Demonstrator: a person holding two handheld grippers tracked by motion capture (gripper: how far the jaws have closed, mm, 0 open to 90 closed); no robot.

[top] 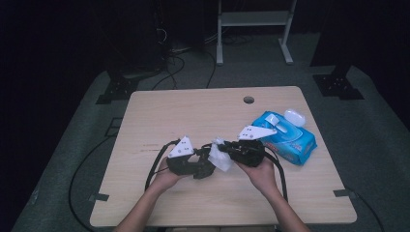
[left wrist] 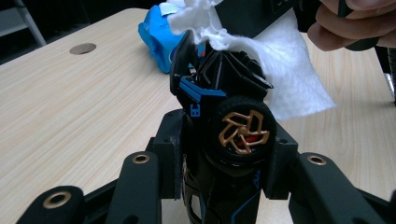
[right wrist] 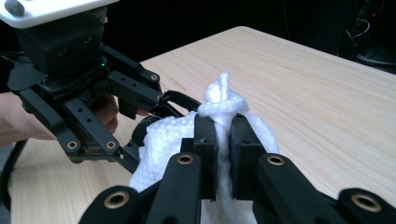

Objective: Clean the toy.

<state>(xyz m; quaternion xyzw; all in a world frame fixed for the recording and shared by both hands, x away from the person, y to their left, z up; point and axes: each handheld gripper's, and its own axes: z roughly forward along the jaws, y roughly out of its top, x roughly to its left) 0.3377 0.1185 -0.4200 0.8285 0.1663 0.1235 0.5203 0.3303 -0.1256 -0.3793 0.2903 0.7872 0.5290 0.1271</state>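
Left tongs (left wrist: pixel 224 154) grip toy car (left wrist: pixel 233 112); right tongs (right wrist: pixel 223 140) press wipe (right wrist: pixel 224 105) against it.

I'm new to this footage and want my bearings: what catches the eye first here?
At the table's middle, the left gripper clamps a black toy car with a bronze-spoked wheel, while the right gripper pinches a white wipe against it. A blue wipes pack lies at the table's right side.

Toy car (left wrist: pixel 229 140) half behind wipe (left wrist: pixel 280 70)
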